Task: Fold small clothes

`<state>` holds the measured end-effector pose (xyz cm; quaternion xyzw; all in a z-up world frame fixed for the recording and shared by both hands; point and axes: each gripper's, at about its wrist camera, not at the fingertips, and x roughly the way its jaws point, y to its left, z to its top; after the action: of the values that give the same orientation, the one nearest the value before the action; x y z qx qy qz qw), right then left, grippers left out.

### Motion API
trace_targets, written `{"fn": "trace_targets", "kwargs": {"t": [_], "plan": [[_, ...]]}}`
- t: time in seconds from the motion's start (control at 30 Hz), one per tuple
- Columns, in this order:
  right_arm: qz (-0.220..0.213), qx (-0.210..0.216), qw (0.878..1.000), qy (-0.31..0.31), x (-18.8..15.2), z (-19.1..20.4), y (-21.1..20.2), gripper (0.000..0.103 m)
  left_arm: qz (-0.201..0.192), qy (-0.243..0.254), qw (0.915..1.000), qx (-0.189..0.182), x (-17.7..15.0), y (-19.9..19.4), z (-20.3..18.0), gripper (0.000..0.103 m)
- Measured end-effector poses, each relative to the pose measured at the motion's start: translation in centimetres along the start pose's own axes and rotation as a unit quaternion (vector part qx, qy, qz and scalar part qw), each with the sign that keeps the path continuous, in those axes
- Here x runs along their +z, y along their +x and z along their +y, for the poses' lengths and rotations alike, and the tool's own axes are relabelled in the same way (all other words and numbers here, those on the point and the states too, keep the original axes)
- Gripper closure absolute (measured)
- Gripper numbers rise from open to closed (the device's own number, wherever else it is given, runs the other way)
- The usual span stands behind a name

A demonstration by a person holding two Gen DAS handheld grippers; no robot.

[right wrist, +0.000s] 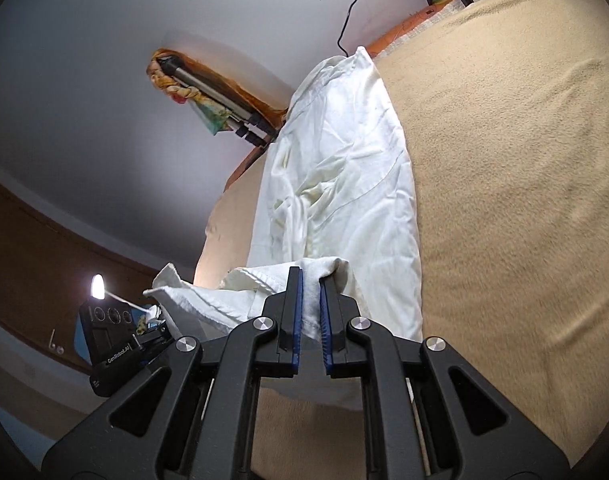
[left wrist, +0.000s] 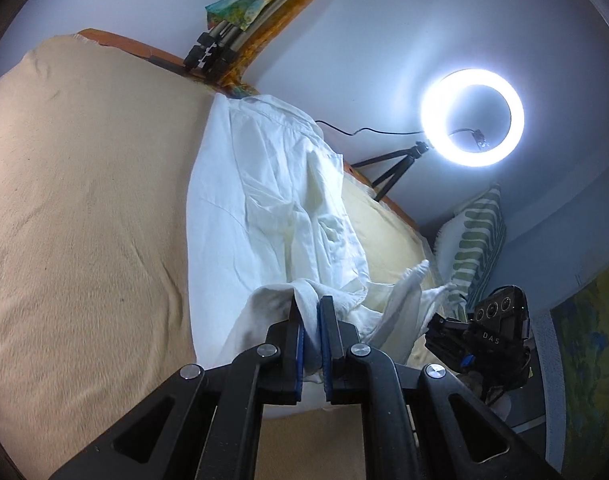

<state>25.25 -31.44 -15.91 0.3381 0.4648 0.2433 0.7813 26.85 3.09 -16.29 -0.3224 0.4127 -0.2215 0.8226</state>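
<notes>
A white garment lies stretched along a beige blanket on a bed. My left gripper is shut on the garment's near edge, cloth bunched between its blue pads. My right gripper is shut on the same near edge of the white garment, lifted off the beige blanket. The right gripper's body shows at the right of the left wrist view. The left gripper's body shows at the left of the right wrist view.
A lit ring light on a small tripod stands at the bed's far edge, with a cable along the wall. A green striped pillow lies beyond the garment. A folded tripod and colourful cloth rest at the bed's far corner.
</notes>
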Motion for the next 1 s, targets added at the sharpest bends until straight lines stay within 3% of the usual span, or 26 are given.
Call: {"fn": "trace_targets", "kwargs": {"t": [0.07,0.13,0.17,0.2,0.23,0.33,0.5,0.67,0.77,0.87,1.0], "plan": [[-0.001,-0.003,1.0,0.001,0.5,-0.2,0.6,0.093,0.0,-0.002,1.0,0.005,0.6,0.5,0.4,0.094],[-0.005,0.0,1.0,0.005,1.0,-0.4,0.8,0.089,-0.015,0.003,0.9999,0.007,1.2,0.4,0.6,0.069],[-0.007,0.001,1.0,0.006,1.2,-0.5,0.7,0.078,-0.03,0.004,0.9995,0.009,1.4,0.1,0.7,0.063],[-0.008,0.001,1.0,0.007,1.5,-0.6,0.5,0.059,-0.049,0.002,0.9987,0.012,1.7,-0.5,0.9,0.053],[-0.02,-0.002,1.0,0.005,1.7,-0.6,0.2,0.053,-0.063,0.0,0.9979,0.014,1.9,-1.0,1.1,0.046],[-0.042,-0.026,0.998,-0.024,2.0,-0.4,-0.9,0.051,-0.073,0.008,0.9971,0.021,2.0,-1.8,1.8,0.046],[-0.015,-0.06,0.997,-0.051,1.6,-0.9,-0.1,0.051,-0.035,0.01,0.9981,0.049,0.9,-0.2,3.5,0.049],[0.026,-0.116,0.99,-0.081,1.3,-1.0,2.4,0.056,0.005,0.03,0.9975,0.064,0.1,2.5,3.2,0.063],[0.026,-0.127,0.987,-0.098,1.3,-0.5,3.1,0.059,0.005,0.036,0.9969,0.069,0.1,3.5,2.9,0.064],[0.019,-0.151,0.979,-0.136,1.1,0.9,3.5,0.065,0.001,0.042,0.9962,0.076,0.3,3.8,2.9,0.068],[0.014,-0.193,0.962,-0.191,0.1,2.7,4.0,0.065,-0.013,0.036,0.9954,0.088,0.5,3.2,3.1,0.066]]}}
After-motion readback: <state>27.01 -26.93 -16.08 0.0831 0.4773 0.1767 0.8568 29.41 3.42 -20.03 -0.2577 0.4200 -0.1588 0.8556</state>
